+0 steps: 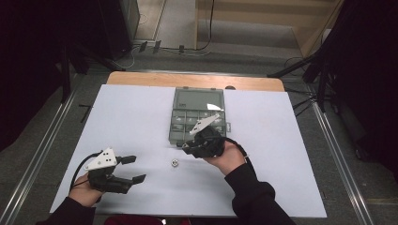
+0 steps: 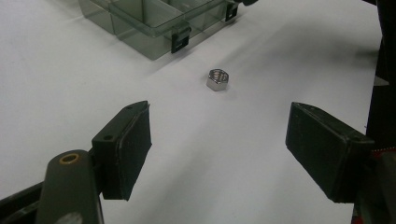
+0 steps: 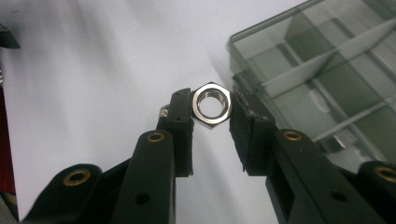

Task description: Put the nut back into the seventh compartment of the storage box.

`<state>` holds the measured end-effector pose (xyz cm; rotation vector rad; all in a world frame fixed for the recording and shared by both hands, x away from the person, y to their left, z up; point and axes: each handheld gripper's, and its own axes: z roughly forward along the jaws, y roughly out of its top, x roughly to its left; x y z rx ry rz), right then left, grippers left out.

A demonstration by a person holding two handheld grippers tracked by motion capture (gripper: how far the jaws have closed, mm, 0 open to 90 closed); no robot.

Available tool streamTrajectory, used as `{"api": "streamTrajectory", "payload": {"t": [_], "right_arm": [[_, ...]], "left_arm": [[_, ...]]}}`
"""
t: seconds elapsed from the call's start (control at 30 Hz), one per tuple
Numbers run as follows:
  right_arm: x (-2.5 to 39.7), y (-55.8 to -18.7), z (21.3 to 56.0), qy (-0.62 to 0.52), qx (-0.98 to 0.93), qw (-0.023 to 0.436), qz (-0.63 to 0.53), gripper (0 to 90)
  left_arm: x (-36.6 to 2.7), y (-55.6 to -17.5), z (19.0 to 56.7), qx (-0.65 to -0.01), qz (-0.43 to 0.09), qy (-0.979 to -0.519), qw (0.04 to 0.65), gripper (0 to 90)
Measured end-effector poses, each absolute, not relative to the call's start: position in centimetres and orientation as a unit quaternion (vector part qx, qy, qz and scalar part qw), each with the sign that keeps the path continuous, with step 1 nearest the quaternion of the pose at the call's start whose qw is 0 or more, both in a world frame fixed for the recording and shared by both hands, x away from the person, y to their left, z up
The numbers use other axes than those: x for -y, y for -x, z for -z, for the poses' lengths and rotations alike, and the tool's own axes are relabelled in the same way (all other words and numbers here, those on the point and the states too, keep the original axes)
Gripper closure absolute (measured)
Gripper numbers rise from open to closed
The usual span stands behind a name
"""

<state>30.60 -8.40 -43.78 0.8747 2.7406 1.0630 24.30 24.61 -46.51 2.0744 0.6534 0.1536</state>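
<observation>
A: Status on the right gripper (image 3: 212,122)?

B: Jaws pinching a hex nut (image 3: 212,105) across two opposite flats, bore facing the camera. It sits at the very tips of the pads, right beside the near edge of the clear compartment box (image 3: 327,79). In the high view the gripper (image 1: 191,144) is at the box's (image 1: 197,117) front edge.

A: Second nut?

B: Loose nut (image 2: 217,79) flat on the white tabletop (image 2: 60,84), just short of the box's latch side. High view puts it (image 1: 174,163) just in front of the box, toward the person.

A: Left gripper?

B: Left gripper (image 2: 219,154) has its jaws spread wide, nothing between them, pointed at the loose nut but well short of it. High view: it (image 1: 133,168) is well off to the left-front of the box.

A: Risks?

B: Main one: tip-only grip on smooth metal flats. Any twist or a knock on the box wall could pop the nut out, and it would probably roll. Second: release too early and it lands on a divider or bounces into the wrong compartment, or outside the box. Can't tell from here which compartment is the target.

A: Left side?

B: A shallow approach could shove the loose nut along the tabletop instead of straddling it.
</observation>
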Motion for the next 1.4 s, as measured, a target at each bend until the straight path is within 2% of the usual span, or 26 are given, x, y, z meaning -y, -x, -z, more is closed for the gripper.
{"api": "streamTrajectory", "payload": {"t": [0.57, 0.93, 1.4], "right_arm": [[13.8, -31.6, 42.6, -0.341, -0.871, 0.078, -0.345, 71.3], [14.2, -32.2, 42.8, -0.359, -0.864, 0.091, -0.341, 71.3], [13.9, -35.0, 43.8, -0.382, -0.859, 0.102, -0.326, 71.3]], "left_arm": [[-24.5, -24.3, 46.5, -0.268, -0.063, -0.844, 0.460, 22.7], [-24.5, -24.3, 46.6, -0.267, -0.062, -0.845, 0.460, 22.7], [-24.5, -24.4, 46.7, -0.267, -0.063, -0.848, 0.454, 22.7]]}}
